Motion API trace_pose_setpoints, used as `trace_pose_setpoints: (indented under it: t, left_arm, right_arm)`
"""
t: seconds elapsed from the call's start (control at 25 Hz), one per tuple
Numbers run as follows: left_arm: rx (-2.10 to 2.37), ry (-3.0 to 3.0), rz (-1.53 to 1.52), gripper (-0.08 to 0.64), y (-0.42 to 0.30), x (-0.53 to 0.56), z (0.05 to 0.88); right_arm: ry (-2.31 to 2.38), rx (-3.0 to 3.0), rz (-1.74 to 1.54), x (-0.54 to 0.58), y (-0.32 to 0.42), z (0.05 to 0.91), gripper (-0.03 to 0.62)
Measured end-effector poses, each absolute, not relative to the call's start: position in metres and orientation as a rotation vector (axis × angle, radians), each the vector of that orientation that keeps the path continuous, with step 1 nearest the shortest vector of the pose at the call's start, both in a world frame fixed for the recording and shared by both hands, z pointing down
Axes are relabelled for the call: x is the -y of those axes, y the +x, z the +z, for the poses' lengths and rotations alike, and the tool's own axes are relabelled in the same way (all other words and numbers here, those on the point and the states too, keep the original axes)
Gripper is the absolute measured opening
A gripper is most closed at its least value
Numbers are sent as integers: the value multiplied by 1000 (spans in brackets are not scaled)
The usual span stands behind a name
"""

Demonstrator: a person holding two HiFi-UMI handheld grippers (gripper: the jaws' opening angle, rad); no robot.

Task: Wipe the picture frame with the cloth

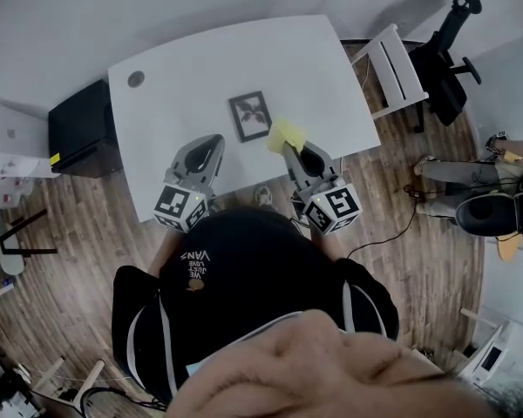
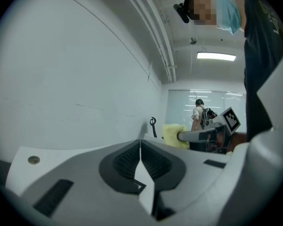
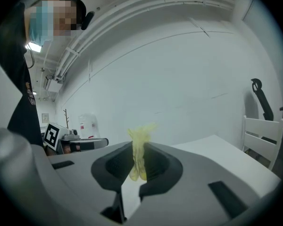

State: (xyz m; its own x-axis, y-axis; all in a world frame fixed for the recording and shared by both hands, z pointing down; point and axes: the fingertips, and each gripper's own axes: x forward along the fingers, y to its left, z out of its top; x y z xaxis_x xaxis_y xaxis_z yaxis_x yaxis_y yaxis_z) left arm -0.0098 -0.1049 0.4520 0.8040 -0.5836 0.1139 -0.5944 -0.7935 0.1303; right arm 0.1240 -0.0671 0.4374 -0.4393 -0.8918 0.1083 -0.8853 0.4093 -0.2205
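Observation:
A small dark picture frame (image 1: 250,116) lies flat near the middle of the white table (image 1: 183,77). My right gripper (image 1: 289,149) is shut on a yellow cloth (image 1: 285,134), held just right of the frame's near corner; the cloth (image 3: 139,150) sticks up between its jaws. To the frame's left and nearer the front edge, my left gripper (image 1: 214,140) has its jaws together with nothing between them. In the left gripper view, the left gripper (image 2: 140,149) points level across the room, with the cloth (image 2: 174,134) and the right gripper beyond it.
A black cabinet (image 1: 80,129) stands at the table's left end. A white chair (image 1: 392,68) and a black office chair (image 1: 444,59) stand to the right. A grommet hole (image 1: 136,79) sits at the table's back left. A person (image 2: 198,115) stands far off.

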Motion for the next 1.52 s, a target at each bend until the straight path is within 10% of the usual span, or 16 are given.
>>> trace_pose_setpoints:
  t: [1.52]
  left_arm:
    - [966,2836,110,17,-2,108,450]
  right_arm:
    - [-1644,-2696,-343,77,127,437,44]
